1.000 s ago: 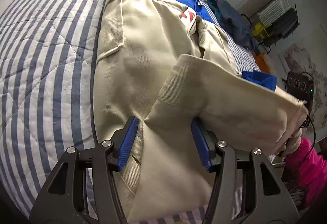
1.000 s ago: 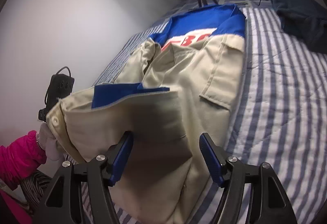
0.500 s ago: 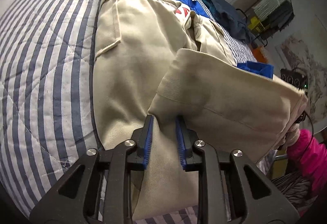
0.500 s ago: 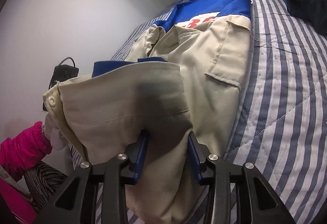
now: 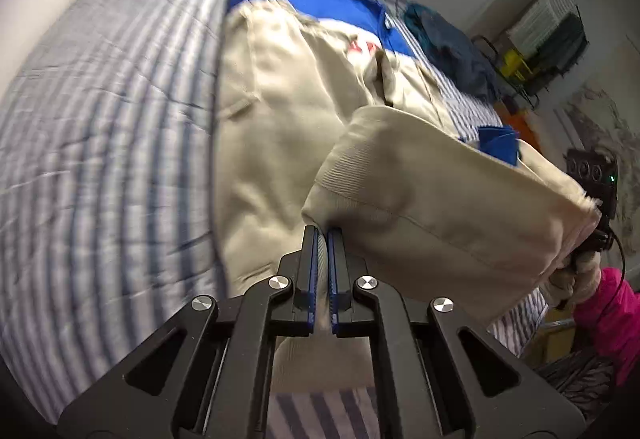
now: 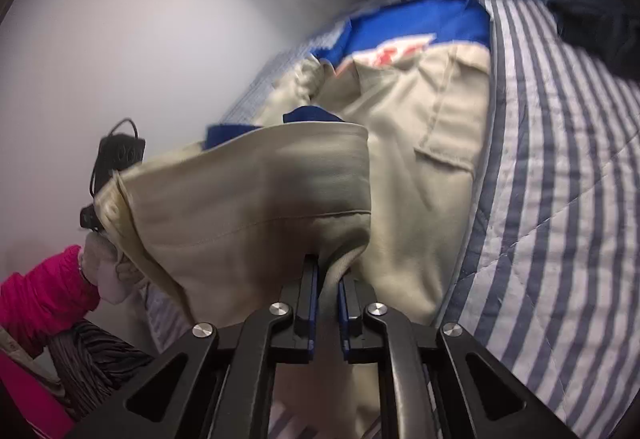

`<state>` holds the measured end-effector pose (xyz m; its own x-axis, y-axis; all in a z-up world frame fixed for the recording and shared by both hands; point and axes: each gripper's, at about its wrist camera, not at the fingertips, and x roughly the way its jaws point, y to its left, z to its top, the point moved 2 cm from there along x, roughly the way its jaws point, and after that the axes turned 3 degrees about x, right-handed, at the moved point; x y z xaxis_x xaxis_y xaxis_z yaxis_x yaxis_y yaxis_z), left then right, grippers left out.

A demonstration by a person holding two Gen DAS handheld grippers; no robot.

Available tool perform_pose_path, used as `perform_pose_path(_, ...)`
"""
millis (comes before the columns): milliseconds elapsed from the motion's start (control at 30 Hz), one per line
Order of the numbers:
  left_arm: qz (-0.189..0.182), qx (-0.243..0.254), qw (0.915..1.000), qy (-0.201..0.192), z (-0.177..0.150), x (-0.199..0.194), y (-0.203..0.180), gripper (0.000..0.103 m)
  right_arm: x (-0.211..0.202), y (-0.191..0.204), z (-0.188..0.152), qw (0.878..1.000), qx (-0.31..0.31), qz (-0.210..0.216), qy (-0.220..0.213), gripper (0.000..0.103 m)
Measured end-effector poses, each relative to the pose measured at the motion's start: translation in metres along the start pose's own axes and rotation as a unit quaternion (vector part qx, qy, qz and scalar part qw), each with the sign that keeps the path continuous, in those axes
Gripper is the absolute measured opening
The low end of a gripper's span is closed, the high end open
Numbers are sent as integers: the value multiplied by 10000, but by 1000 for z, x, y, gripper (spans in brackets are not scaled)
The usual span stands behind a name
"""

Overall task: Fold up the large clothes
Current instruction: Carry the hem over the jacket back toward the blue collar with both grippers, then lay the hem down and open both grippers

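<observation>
On striped quilt [image 5: 104,127], beige-and-blue jacket [image 5: 280,111] lies flat, near hem lifted. Left gripper [image 5: 323,235] and right gripper [image 6: 329,271] both clamped onto that hem. Risk: thin pinch slips during carry-over, hem drops short, fold lands crooked.

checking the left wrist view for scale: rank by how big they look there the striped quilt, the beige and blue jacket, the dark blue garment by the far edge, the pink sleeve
1. Striped blue and white quilt
2. Beige and blue jacket; nearness to the camera enlarges its lifted hem
3. and 4. Crumpled dark blue garment and pink sleeve: look alike, and the sleeve is cut off, so unranked.
</observation>
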<state>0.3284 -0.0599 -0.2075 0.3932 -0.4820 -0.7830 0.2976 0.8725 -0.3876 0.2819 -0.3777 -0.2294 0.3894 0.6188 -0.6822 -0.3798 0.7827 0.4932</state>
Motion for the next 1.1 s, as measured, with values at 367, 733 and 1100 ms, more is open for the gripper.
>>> perform_pose_path(367, 836, -658, 9941, 218, 1, 14, 37, 20, 11, -28, -2, 9961, 511, -702, 130, 5)
perform_pose_path(733, 233, -791, 9966, -41, 16, 3, 37, 60, -9, -17, -4, 9974, 372, -616, -40, 6)
perform_pose_path(1100, 878, 831, 9885, -904, 1, -24, -35, 9, -17, 32, -10, 9924, -807, -875, -316, 6)
